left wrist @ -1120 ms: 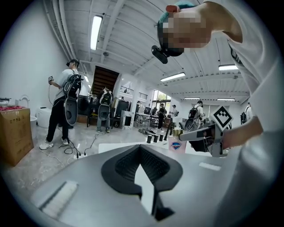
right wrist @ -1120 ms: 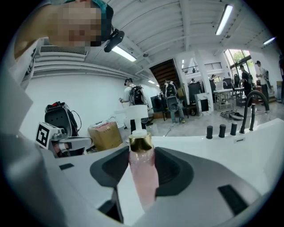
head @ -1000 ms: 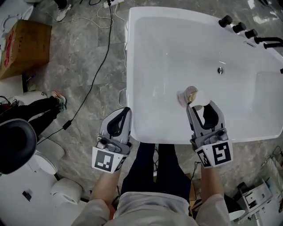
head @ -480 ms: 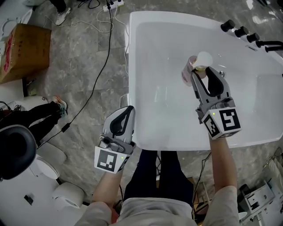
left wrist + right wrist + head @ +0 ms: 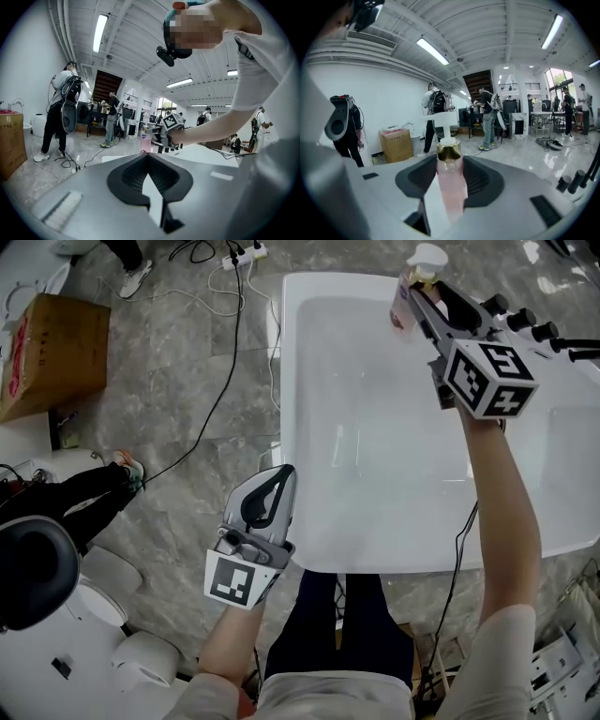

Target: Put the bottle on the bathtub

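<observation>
A pink pump bottle (image 5: pixel 406 298) with a white pump head and gold collar stands upright between the jaws of my right gripper (image 5: pixel 418 289), which is shut on it. It is held at the far rim of the white bathtub (image 5: pixel 292 418), left of the taps; whether it touches the rim cannot be told. In the right gripper view the bottle (image 5: pixel 451 180) fills the gap of the right gripper (image 5: pixel 451 187). My left gripper (image 5: pixel 280 478) is shut with nothing in it, at the tub's near left corner. The left gripper (image 5: pixel 148 156) looks across at the bottle (image 5: pixel 146 143).
Black tap knobs (image 5: pixel 521 319) line the tub's far right corner. A cardboard box (image 5: pixel 52 338), a black cable (image 5: pixel 220 362) and a power strip (image 5: pixel 244 253) lie on the grey floor to the left. A person's black-clad legs (image 5: pixel 70 491) are at the left edge.
My right gripper has carried the bottle from the tub's middle away to its far rim. The left gripper has hardly moved.
</observation>
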Action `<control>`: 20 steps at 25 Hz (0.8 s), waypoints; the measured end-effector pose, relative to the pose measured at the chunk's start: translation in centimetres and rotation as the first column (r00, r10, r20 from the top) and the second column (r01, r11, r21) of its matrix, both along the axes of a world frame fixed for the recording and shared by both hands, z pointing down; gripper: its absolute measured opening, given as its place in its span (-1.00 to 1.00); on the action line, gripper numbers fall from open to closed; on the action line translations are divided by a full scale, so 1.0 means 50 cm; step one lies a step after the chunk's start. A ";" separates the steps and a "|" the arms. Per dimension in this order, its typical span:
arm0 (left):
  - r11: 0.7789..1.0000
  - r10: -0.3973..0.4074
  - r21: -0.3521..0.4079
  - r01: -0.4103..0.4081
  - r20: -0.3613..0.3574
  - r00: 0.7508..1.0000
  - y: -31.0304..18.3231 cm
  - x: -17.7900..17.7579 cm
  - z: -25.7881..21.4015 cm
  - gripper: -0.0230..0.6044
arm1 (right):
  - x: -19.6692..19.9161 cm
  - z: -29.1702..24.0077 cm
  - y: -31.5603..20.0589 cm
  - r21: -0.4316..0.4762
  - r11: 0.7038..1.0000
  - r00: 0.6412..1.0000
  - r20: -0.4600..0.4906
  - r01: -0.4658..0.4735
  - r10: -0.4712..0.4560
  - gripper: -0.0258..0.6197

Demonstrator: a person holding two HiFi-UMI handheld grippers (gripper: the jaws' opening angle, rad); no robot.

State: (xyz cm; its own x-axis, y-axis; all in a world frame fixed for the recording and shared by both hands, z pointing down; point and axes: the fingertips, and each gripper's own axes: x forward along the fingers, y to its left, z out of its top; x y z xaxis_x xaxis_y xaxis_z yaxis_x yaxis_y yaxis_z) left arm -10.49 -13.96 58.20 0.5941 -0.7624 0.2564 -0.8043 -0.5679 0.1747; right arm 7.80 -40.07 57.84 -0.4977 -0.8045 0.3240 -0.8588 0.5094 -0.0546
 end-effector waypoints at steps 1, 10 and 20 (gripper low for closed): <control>1.000 0.000 -0.007 0.000 0.002 1.000 -0.002 -0.002 0.004 -0.92 | 0.000 0.005 -0.026 0.001 1.000 1.000 -0.004 -0.006 0.006 -0.35; 0.999 -0.031 -0.019 0.031 0.015 0.999 -0.005 -0.044 0.019 -0.92 | -0.013 0.032 -0.178 0.003 0.998 0.996 -0.065 -0.063 0.063 -0.36; 0.999 -0.037 -0.030 0.037 0.002 0.999 -0.010 -0.050 0.038 -0.92 | 0.010 0.071 -0.188 0.013 0.992 0.991 -0.025 -0.128 0.128 -0.36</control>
State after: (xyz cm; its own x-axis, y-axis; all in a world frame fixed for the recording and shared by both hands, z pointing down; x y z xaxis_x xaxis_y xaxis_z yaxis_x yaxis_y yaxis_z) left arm -12.97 -14.46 60.12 0.5653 -0.7759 0.2800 -0.8249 -0.5323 0.1903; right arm 8.28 -49.49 61.39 -0.3819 -0.8648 0.3261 -0.9181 0.3956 -0.0262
